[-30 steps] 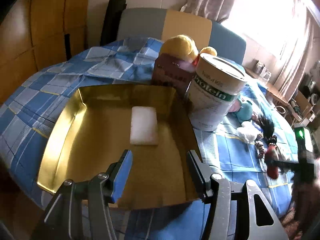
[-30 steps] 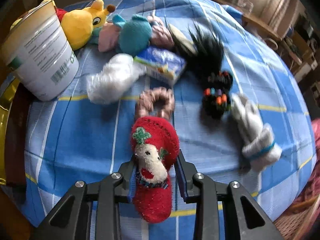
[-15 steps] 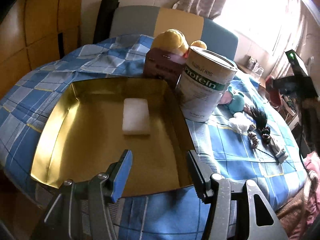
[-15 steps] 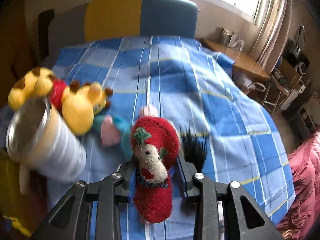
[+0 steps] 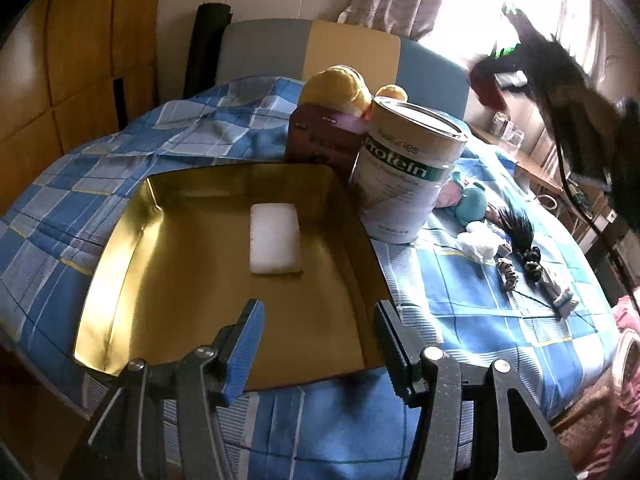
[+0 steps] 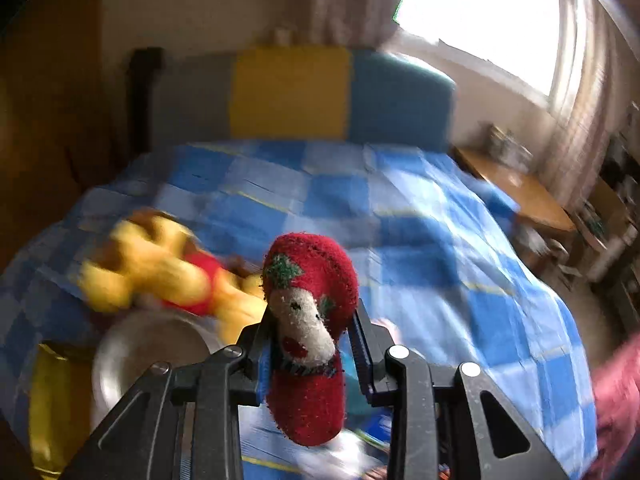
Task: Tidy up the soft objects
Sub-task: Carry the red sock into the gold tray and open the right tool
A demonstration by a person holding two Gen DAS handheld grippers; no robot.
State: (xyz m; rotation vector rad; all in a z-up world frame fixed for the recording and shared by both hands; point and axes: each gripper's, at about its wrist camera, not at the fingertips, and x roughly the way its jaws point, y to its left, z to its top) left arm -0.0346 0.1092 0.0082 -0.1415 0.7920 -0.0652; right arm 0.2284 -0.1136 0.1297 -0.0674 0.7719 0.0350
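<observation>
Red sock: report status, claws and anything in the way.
Right claw shut on red sock, held above the bed. Left claw open, empty, over gold tray; white pad in tray. Protein can stands beside tray, possibly in the path.

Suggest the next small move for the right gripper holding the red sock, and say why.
Probably carry it across over the gold tray before letting go. The right gripper is shut on the red sock and held high above the bed, with the can and the tray's edge below to its left. The tray holds only a white pad, so there is room. The left gripper hangs open over it.
</observation>
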